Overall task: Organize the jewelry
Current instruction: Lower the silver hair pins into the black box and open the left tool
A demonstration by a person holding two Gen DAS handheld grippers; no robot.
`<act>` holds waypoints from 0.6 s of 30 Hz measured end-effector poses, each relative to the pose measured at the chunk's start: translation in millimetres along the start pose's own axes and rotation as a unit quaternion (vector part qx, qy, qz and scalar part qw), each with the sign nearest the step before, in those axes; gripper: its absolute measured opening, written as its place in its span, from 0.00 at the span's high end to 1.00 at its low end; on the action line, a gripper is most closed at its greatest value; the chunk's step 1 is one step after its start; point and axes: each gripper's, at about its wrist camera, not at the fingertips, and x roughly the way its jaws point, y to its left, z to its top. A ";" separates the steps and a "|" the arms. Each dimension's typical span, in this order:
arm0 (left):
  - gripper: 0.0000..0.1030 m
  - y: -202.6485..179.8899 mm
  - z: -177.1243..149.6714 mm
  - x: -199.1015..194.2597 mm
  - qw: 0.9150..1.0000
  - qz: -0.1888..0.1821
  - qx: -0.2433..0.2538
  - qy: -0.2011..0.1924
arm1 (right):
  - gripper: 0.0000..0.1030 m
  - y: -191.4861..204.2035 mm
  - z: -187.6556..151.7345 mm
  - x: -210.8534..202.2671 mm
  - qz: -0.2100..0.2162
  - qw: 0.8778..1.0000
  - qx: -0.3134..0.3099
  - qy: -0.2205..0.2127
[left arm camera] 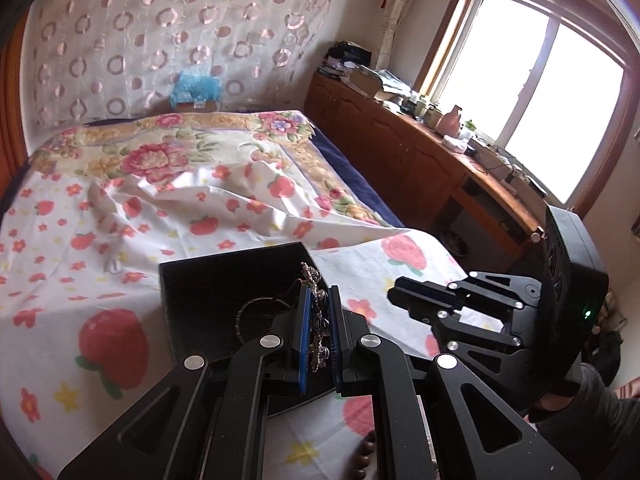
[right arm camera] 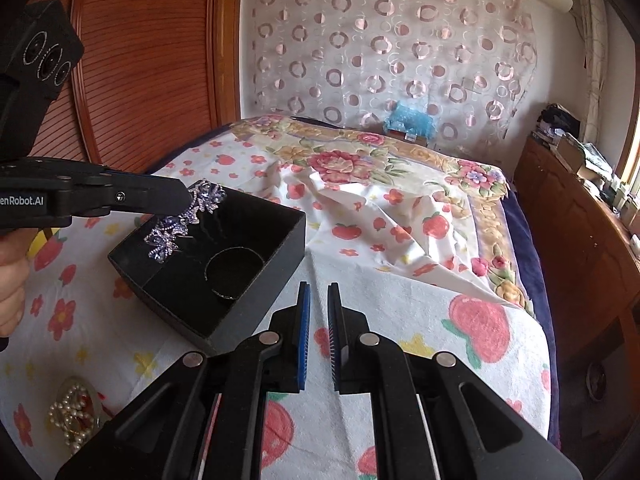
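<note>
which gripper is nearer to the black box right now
Left. The left gripper holds the purple rhinestone piece right over the black box. The right gripper is shut and empty, just outside the box's near corner.

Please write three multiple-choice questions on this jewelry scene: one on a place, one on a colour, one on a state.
1. Where is the bangle?
A. Inside the black box
B. On the sheet beside the box
C. On the wooden cabinet

2. What colour are the stones of the hair ornament?
A. Red
B. Purple
C. Green

3. What is the left gripper doing?
A. Standing wide open, empty
B. Shut on the pearl necklace
C. Shut on the hair ornament

Answers:
1. A: the ring lies on the box floor.
2. B: the jewelled flowers glint purple over the box.
3. C: its blue pads pinch the ornament, while the right gripper holds nothing.
</note>
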 end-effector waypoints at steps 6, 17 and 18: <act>0.93 -9.1 -2.5 11.0 1.000 -0.021 -0.002 0.018 | 0.90 -0.6 -2.4 -2.5 0.002 1.000 -0.004 0.002; 0.91 13.2 -5.3 11.5 0.999 0.001 -0.015 0.028 | 0.90 4.4 -4.8 -7.8 0.000 1.000 -0.006 0.001; 0.88 15.4 -5.5 10.4 0.999 0.005 -0.017 0.028 | 0.90 4.8 -4.7 -8.7 0.000 1.000 -0.007 0.000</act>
